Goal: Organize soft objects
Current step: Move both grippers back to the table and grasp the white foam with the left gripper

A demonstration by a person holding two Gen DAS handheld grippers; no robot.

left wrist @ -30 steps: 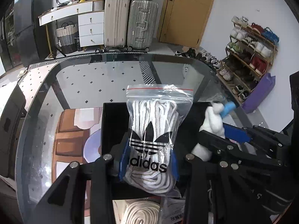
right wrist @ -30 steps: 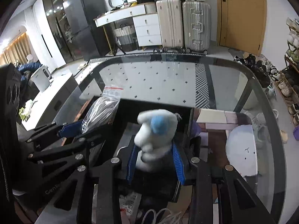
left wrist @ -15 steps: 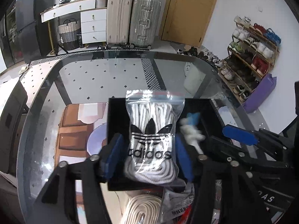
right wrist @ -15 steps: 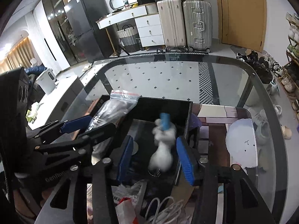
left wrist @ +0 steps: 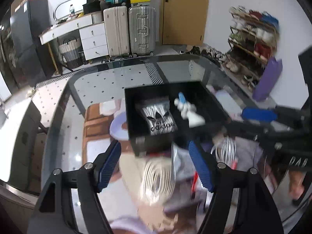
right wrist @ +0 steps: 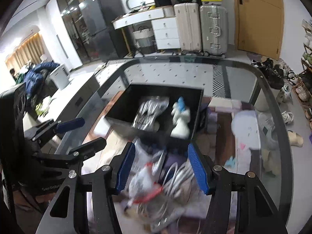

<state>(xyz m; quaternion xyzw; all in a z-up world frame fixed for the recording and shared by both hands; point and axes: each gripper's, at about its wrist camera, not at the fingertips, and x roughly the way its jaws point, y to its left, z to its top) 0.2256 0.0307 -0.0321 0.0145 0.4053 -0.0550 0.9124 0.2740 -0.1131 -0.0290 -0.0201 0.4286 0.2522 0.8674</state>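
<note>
Soft objects: a zip bag of white laces [left wrist: 159, 120] and a small white plush toy with a blue top [left wrist: 188, 110] lie inside the black box [left wrist: 150, 143], both apart from the grippers.
Zip bag of white laces: in the left half of the box, flat on its floor, a black trefoil logo facing up (the right wrist view shows it only as a blurred shine [right wrist: 149, 112]).
Plush toy: in the right half of the box, at about three o'clock from the bag, just beside it; its blue top points toward twelve o'clock [right wrist: 180, 117].
Black box: open-topped, on the glass table [left wrist: 58, 117], at twelve o'clock from both grippers [right wrist: 163, 89].
Left gripper: [left wrist: 155, 164] blue pads [left wrist: 109, 165] spread and opening wider, nothing pressed between them; it hangs over the near clutter at six o'clock from the box.
Right gripper: [right wrist: 162, 167] pads [right wrist: 198, 168] spread and opening, gripping nothing; below it a blurred heap.
Near heap: a coil of cream rope [left wrist: 158, 179], white cable loops [right wrist: 178, 177], and a clear bag with a red strip [right wrist: 145, 185], all blurred (details cannot be told).
Glass table: a dark rim and tiled floor visible through the top.
</note>
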